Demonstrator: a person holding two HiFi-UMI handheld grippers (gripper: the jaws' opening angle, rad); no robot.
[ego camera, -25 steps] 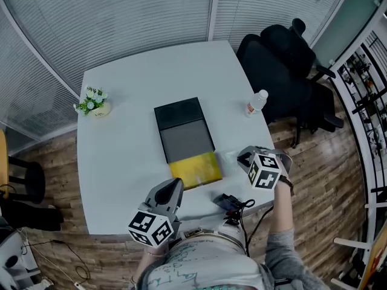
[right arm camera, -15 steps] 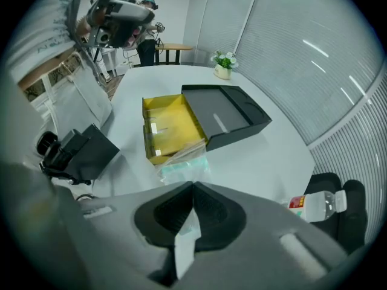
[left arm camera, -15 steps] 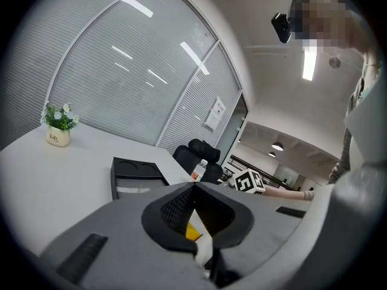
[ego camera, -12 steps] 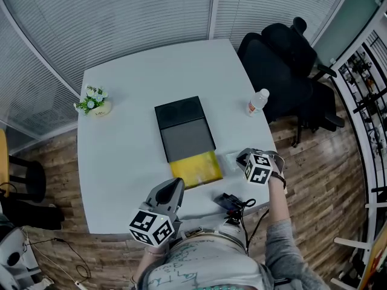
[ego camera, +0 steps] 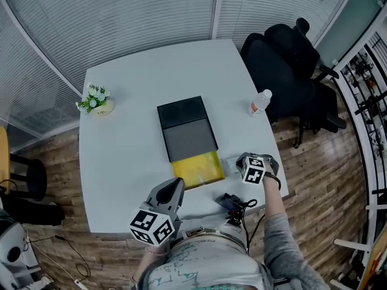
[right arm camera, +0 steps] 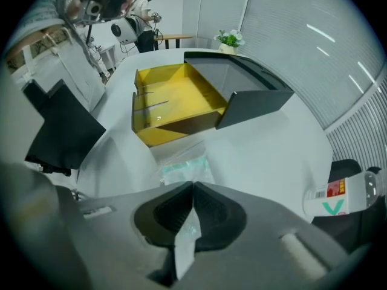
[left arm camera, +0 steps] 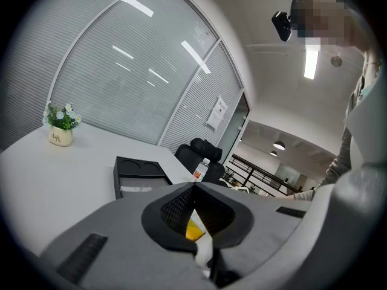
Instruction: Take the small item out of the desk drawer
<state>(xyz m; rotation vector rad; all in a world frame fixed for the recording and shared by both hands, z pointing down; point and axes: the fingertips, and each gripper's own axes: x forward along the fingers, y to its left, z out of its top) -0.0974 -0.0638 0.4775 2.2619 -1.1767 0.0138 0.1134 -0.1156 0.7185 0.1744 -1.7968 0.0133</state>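
Right gripper point(right arm camera: 193, 185) points steeply down over the white round-cornered table point(ego camera: 121, 150); jaws closed tight, pinching the near edge of a small clear plastic packet with pale teal contents point(right arm camera: 181, 168); the rest of the packet spreads away from the jaw tips, low over the tabletop; packet is outside the open yellow plastic drawer point(right arm camera: 172, 101), just beside its front right corner, between the drawer and the table edge; drawer is pulled out toward the person from the flat black desk organiser box point(ego camera: 187, 128); left gripper point(left arm camera: 193, 186) is held near the person's body at the near table edge, aimed roughly level toward the box; its jaws are closed together, nothing gripped; clear water bottle with a red label point(ego camera: 259, 103) stands near the table's right edge; small potted plant with white flowers point(ego camera: 94, 99) sits at the far left, well apart from the box
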